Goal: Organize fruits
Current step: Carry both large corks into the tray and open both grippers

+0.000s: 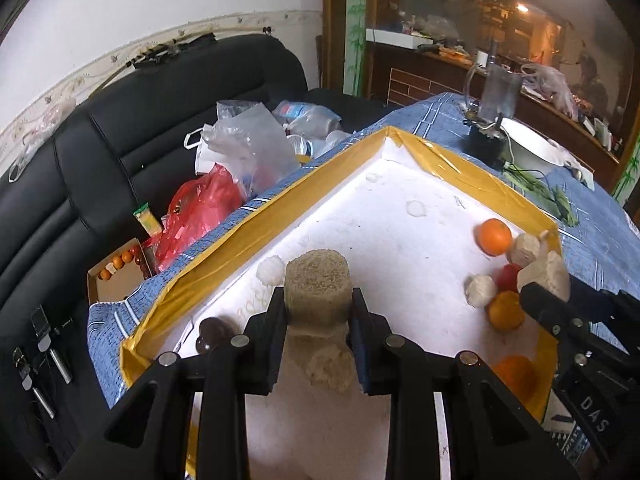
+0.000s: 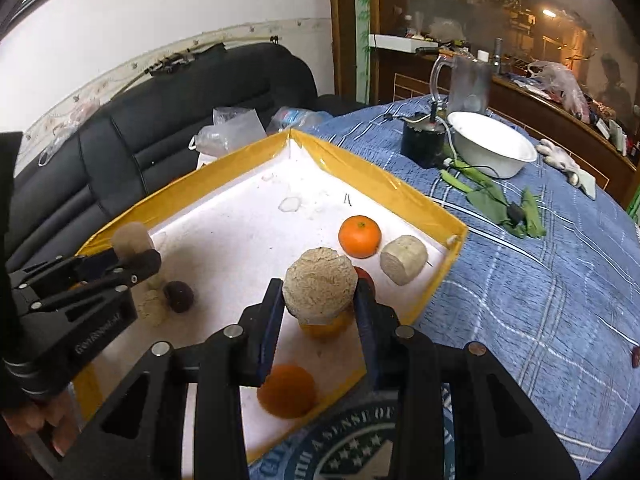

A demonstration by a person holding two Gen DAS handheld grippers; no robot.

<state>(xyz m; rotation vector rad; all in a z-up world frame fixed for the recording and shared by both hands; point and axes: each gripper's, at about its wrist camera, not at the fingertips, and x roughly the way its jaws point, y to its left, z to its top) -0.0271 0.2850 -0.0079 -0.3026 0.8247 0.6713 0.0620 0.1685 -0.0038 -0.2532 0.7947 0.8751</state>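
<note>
A white foam tray with a yellow taped rim (image 1: 240, 220) (image 2: 400, 192) lies on the blue cloth. My left gripper (image 1: 318, 296) (image 2: 136, 256) is shut on a tan grainy cylinder (image 1: 318, 280) (image 2: 130, 240) above the tray's left side, over a pale lump (image 1: 330, 364) and beside a dark date (image 1: 212, 334) (image 2: 179, 296). My right gripper (image 2: 319, 286) (image 1: 540, 288) is shut on a second tan cylinder (image 2: 320, 280), held above an orange (image 2: 324, 326). Another orange (image 2: 359, 237) (image 1: 494, 236), a pale cylinder (image 2: 403, 259) and a red fruit (image 1: 510, 274) lie near the tray's right rim. A third orange (image 2: 286, 390) sits near the front.
A white bowl (image 2: 492, 148), a glass mug (image 2: 468, 80), a black canister (image 2: 422, 144) and green leaves (image 2: 496, 200) stand on the blue tablecloth to the right. A black sofa (image 1: 120, 140) with plastic bags (image 1: 240, 148) is behind the tray on the left.
</note>
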